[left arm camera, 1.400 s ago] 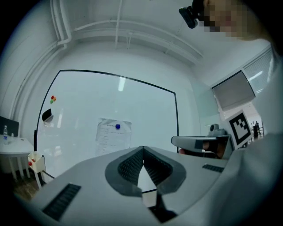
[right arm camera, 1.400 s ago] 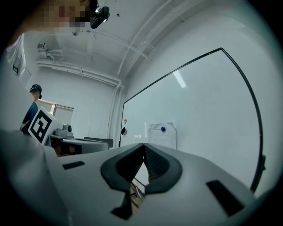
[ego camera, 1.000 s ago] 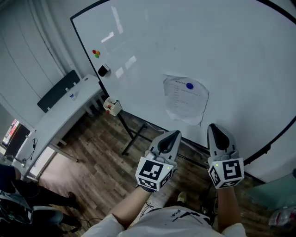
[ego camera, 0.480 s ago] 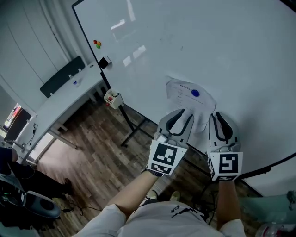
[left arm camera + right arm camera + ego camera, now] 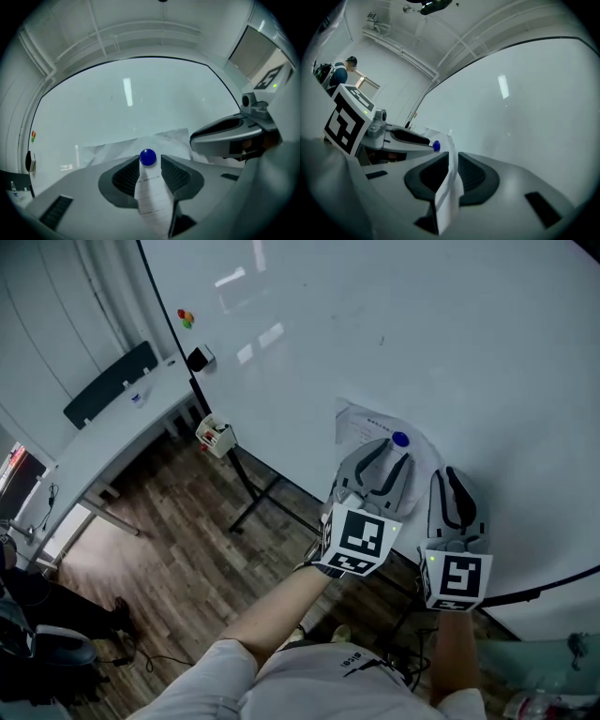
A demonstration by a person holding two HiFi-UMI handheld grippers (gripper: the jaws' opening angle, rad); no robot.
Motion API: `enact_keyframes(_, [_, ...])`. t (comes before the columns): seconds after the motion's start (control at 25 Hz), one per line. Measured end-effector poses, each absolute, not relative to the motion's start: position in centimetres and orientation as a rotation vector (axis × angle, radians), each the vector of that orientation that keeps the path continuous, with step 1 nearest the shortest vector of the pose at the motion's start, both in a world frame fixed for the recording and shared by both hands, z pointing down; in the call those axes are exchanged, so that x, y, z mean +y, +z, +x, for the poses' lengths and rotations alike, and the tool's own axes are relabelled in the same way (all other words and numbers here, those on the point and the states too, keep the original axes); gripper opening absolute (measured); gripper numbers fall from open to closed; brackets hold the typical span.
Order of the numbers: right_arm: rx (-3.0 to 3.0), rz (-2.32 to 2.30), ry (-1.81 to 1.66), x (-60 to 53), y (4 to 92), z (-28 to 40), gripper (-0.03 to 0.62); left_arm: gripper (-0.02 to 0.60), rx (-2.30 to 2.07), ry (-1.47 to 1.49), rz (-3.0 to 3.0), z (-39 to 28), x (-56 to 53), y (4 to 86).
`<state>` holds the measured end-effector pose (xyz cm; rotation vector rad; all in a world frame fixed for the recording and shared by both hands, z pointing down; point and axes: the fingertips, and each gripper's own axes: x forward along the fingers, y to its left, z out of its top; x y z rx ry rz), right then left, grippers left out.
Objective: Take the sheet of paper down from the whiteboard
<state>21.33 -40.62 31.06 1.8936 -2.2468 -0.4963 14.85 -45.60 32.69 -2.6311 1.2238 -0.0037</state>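
Observation:
A creased sheet of paper (image 5: 361, 426) hangs on the whiteboard (image 5: 422, 334) under a round blue magnet (image 5: 401, 439). My left gripper (image 5: 392, 452) is at the board and its jaws are opening. The magnet (image 5: 147, 157) sits right between the tips of that gripper (image 5: 150, 164), and the pads do not press on it. The paper (image 5: 112, 150) shows behind them. To the right, my right gripper (image 5: 448, 476) has its narrow jaws closed on the sheet's right edge. In the right gripper view the paper (image 5: 450, 185) runs straight through this gripper (image 5: 451, 157).
Small coloured magnets (image 5: 186, 317) and an eraser (image 5: 198, 359) cling to the board's left edge, with a small box (image 5: 216, 435) lower down. The board's stand legs (image 5: 253, 498) rest on the wooden floor. A long white desk (image 5: 103, 442) runs along the left wall. A person (image 5: 340, 72) stands far off.
Both grippers have moved up to the board. The left jaws went from shut to wide and now flank the blue magnet. The right gripper now has the paper's edge between its jaws.

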Motion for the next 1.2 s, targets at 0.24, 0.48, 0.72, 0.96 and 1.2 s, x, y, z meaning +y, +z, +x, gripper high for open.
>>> enact_keyframes(0.24, [-2.255,1.878,-0.518,-41.3,30.7,20.9,0.054,0.144,1.201,0.040,-2.644,15.6,-46.6,32.3])
enact_keyframes(0.48, [-2.276,1.899,-0.472,-41.7,31.1,20.9,0.054,0.144,1.200,0.076,-2.652,15.6,-47.1,32.3])
enact_keyframes(0.72, [-2.268,1.922,-0.462,-42.1,31.1,21.2,0.054,0.143,1.197,0.101,-2.644,15.4,-47.1,32.2])
enact_keyframes(0.96, [-2.252,1.931,-0.471,-42.1,31.1,21.5,0.054,0.135,1.191,0.107,-2.640,15.5,-47.1,32.2])
enact_keyframes(1.2, [-2.275,1.911,-0.430,-42.2,31.3,21.6,0.014,0.132,1.166,0.136,-2.662,15.5,-47.0,31.9])
